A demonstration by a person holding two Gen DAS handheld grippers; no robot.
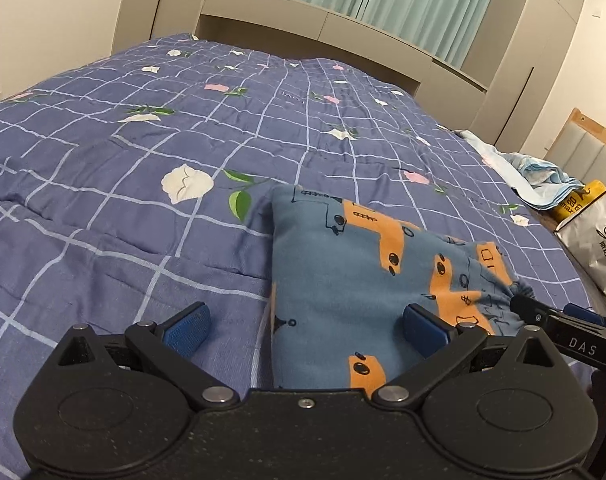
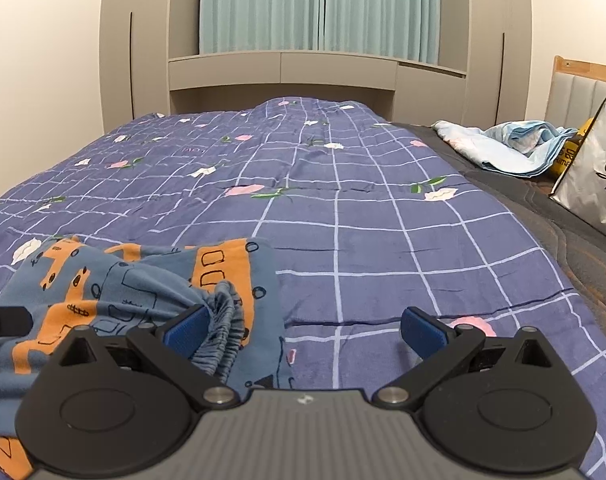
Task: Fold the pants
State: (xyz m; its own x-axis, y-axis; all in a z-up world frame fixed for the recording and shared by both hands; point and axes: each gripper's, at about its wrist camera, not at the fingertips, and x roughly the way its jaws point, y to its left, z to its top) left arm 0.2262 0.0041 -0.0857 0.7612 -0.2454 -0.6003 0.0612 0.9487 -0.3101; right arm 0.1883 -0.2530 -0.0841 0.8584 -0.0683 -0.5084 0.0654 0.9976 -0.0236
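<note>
Pants (image 1: pixel 343 280) lie partly folded on the bed (image 1: pixel 123 200); left hand-held gripper (image 1: pixel 307 328) is spread wide, straddling them; right hand-held gripper (image 2: pixel 307 332), also spread, is offset right, waistband (image 2: pixel 223 320) at its left finger.

Soft matt cloth pants (image 1: pixel 343 280) lie on a quilted cloth bedspread (image 1: pixel 143 160).

Bed with what is lying on it

In front of me the bed (image 2: pixel 515 200) is wearing a blue checked quilt (image 2: pixel 343 208) with flowers; my folded pants (image 1: pixel 343 280) are lying on the quilt, and a light blue cloth (image 2: pixel 515 148) and a silver bag (image 2: pixel 595 184) are sitting on the dark uncovered side.
</note>
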